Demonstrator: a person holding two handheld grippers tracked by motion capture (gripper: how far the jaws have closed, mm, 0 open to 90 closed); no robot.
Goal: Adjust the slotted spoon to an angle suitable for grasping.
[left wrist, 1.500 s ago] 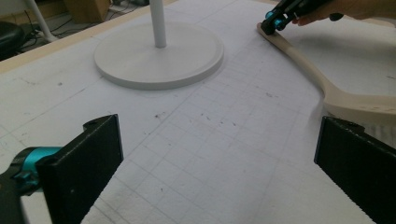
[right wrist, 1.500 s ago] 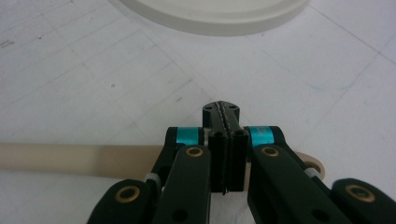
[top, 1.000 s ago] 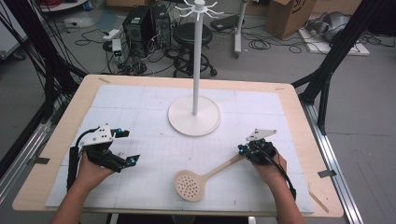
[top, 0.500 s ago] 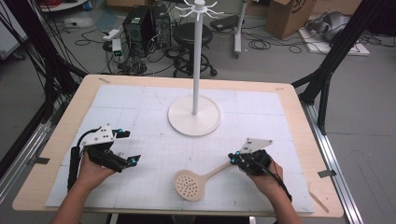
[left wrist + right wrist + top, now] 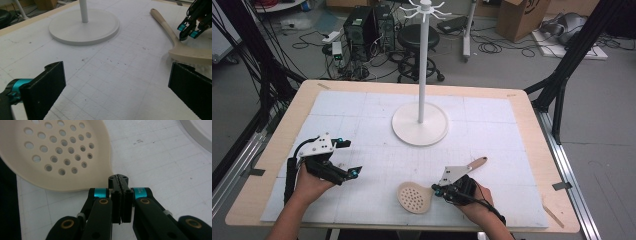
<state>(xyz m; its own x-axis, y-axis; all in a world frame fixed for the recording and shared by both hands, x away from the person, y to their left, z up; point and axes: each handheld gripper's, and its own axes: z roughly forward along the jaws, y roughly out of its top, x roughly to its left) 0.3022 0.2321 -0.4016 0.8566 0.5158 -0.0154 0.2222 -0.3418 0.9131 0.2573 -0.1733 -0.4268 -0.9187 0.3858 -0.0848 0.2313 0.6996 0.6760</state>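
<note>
A cream slotted spoon (image 5: 414,197) lies flat on the white mat near the front edge, head to the left and handle slanting back right. My right gripper (image 5: 435,190) is over its neck with the jaws pressed together and nothing between them. In the right gripper view the right gripper (image 5: 118,178) has its tips at the edge of the perforated spoon head (image 5: 57,152). The left gripper view shows the right gripper (image 5: 183,37) touching the spoon handle (image 5: 170,28). My left gripper (image 5: 352,157) rests at the front left, open and empty, and the left gripper (image 5: 120,87) faces the spoon.
A white hook stand (image 5: 419,127) with a round base and tall pole stands at the middle back of the mat, and the stand base (image 5: 85,27) lies ahead of the left gripper. The wooden table edge (image 5: 532,120) borders the mat. Bare mat lies between the two hands.
My right gripper has slid down the spoon's handle, from its far end to the neck beside the head. Spoon and left gripper have stayed put.
</note>
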